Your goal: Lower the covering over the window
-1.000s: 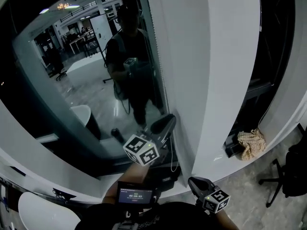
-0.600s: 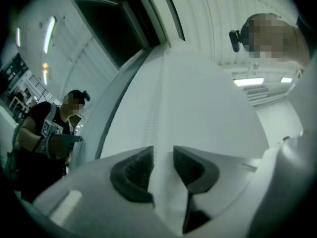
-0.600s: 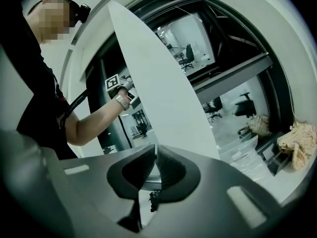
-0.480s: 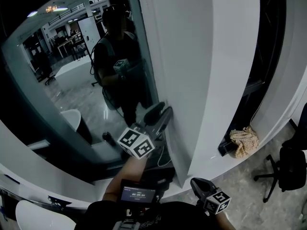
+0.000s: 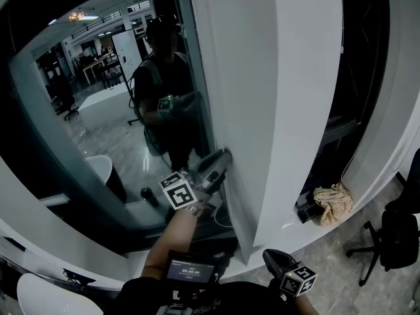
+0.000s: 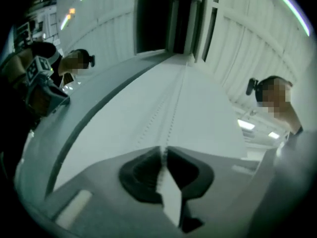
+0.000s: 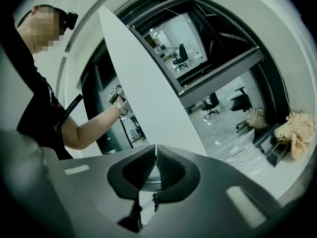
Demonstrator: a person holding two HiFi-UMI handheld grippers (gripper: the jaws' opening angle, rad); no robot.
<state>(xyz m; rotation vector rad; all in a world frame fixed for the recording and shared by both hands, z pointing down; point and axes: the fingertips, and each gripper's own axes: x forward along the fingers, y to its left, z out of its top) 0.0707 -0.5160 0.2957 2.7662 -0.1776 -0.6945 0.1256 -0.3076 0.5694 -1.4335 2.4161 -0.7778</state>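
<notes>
A dark window pane [image 5: 92, 117] reflects the person. To its right stands a white panel [image 5: 243, 90]. Two thin bead chains [image 6: 172, 118] run up it. My left gripper [image 5: 222, 157], with its marker cube [image 5: 178, 190], reaches up to the panel's left edge. In the left gripper view, one chain passes through the narrow gap between the jaws of the left gripper [image 6: 163, 150]. The jaws have just been closing, and the pads do not clearly press the chain. My right gripper [image 5: 273, 257] hangs low by the panel's foot. There the right gripper [image 7: 155, 150] is shut with nothing in it.
A crumpled cloth [image 5: 333, 202] lies on the sill of a second dark window at the right. An office chair [image 5: 387, 238] stands on the floor at far right. A small screen device [image 5: 190, 269] sits at my chest. A white rounded seat [image 5: 39, 297] is at lower left.
The left gripper has risen and rolled, and its tips now lie at the white panel's edge. The right gripper has stayed low, almost where it was.
</notes>
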